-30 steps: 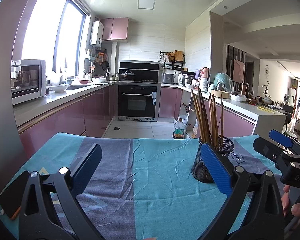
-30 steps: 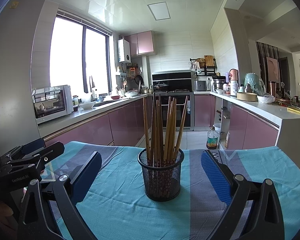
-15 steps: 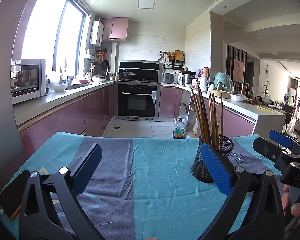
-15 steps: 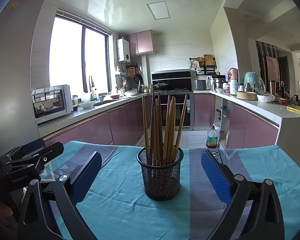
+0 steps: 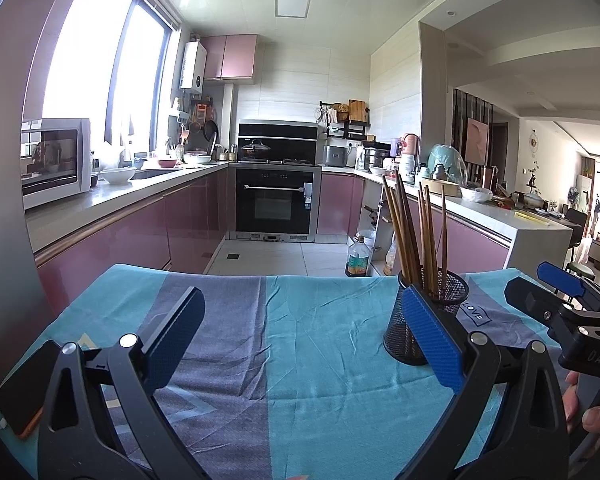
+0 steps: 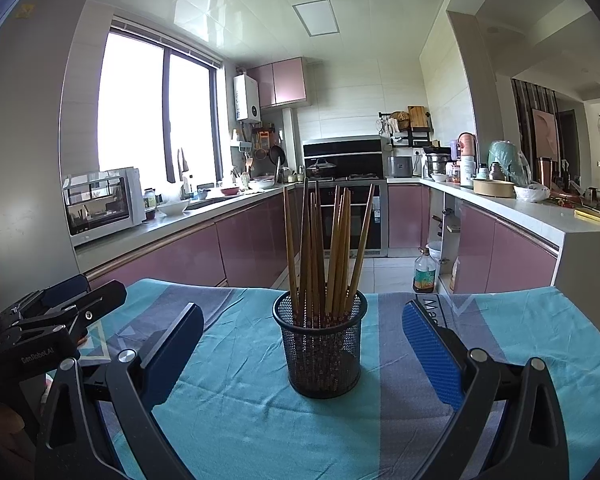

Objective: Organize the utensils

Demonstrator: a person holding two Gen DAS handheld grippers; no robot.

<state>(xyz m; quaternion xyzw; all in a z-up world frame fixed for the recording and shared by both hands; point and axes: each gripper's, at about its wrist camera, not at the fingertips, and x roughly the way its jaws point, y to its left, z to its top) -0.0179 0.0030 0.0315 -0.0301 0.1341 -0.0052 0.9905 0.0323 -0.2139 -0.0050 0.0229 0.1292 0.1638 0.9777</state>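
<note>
All the chopsticks (image 6: 327,248) stand in the mesh holder (image 6: 320,346) on the table (image 6: 260,420), none left loose in view, and both the left gripper (image 5: 300,344) and right gripper (image 6: 300,350) have fingers wide and empty, so the task looks essentially done.

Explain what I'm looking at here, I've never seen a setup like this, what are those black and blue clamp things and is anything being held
These are two hand-held grippers, one in each of a person's hands, each with a wide-angle camera looking out between its two blue-padded fingers. One picture comes from the left gripper, the other from the right gripper. Each gripper also appears at the edge of the other's view.

Both stand wide open and hold nothing.

In front of them is a table with a teal and grey cloth. On it stands a black mesh cup filled with upright wooden chopsticks, right between the right gripper's fingers but not touched. A phone lies at the table's left edge. Behind is a kitchen.
</note>
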